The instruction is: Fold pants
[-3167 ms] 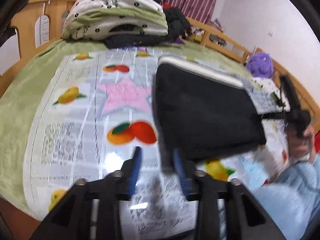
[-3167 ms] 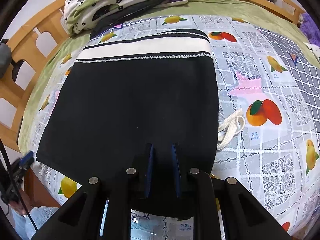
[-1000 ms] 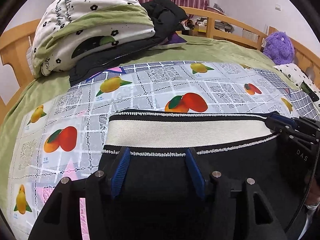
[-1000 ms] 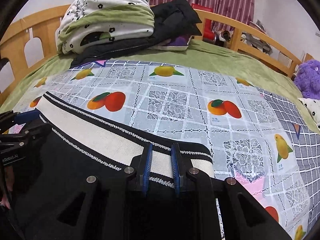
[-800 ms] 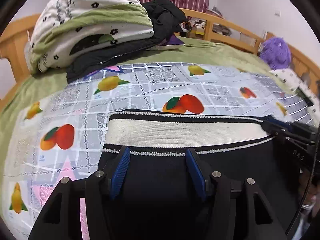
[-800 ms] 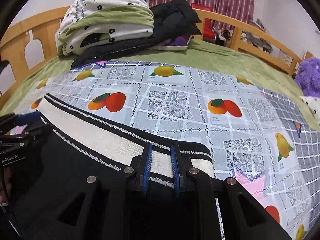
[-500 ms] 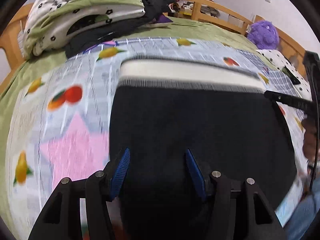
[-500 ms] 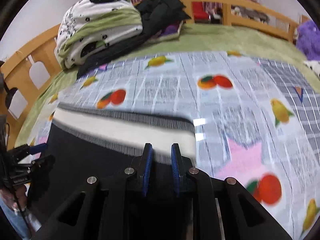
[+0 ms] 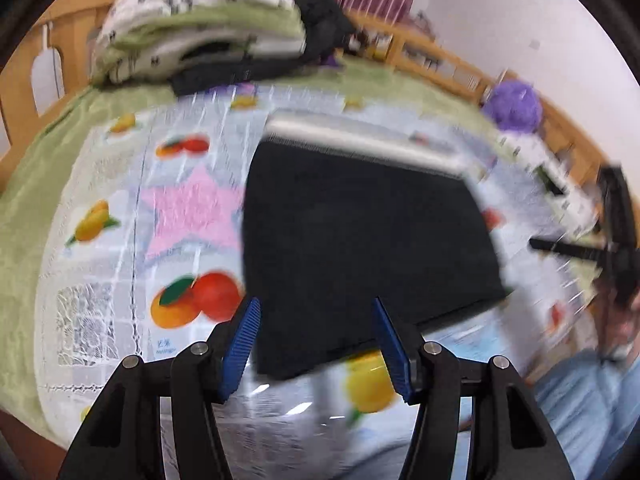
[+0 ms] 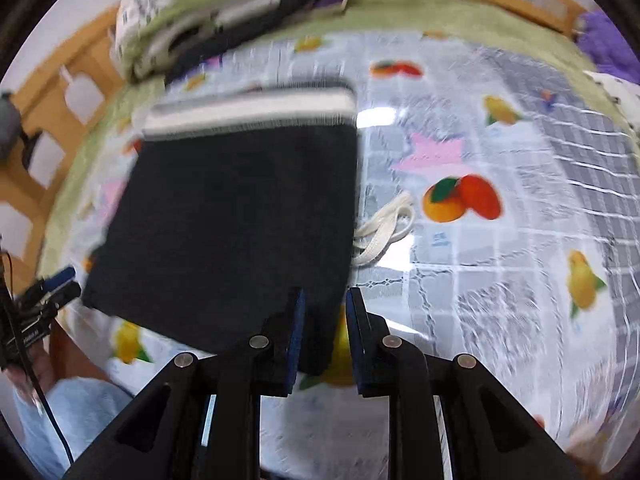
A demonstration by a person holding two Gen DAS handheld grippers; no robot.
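While both views are smeared with blur, we can still read the grippers well enough. Our left gripper (image 9: pixel 316 340) stands about half open, its blue pads (image 9: pixel 240 340) well apart and closed on nothing; the near edge of the pants (image 9: pixel 360 240) shows between them, lying beyond the tips on the cloth (image 9: pixel 120 280), and we see no pad pressing on the fabric. Our right gripper (image 10: pixel 324 332) has a narrow gap between its pads (image 10: pixel 298 332), and its jaws have just been opening; the near right corner of the pants (image 10: pixel 240 220) shows in that gap, but the pads stand clear of it, so we hold nothing there. The pants lie folded into a dark rectangle on the fruit-printed cloth over the bed (image 10: pixel 460 16), with the pale waistband (image 10: pixel 248 114) at the far edge. A cream drawstring (image 10: pixel 384 228) pokes out from under the right side of the fold. From the left view we see the right gripper (image 9: pixel 560 246) off past the right edge of the pants; from the right view the left one (image 10: pixel 52 284) sits by the near left corner. Bedding (image 9: pixel 200 32) is piled at the far end.
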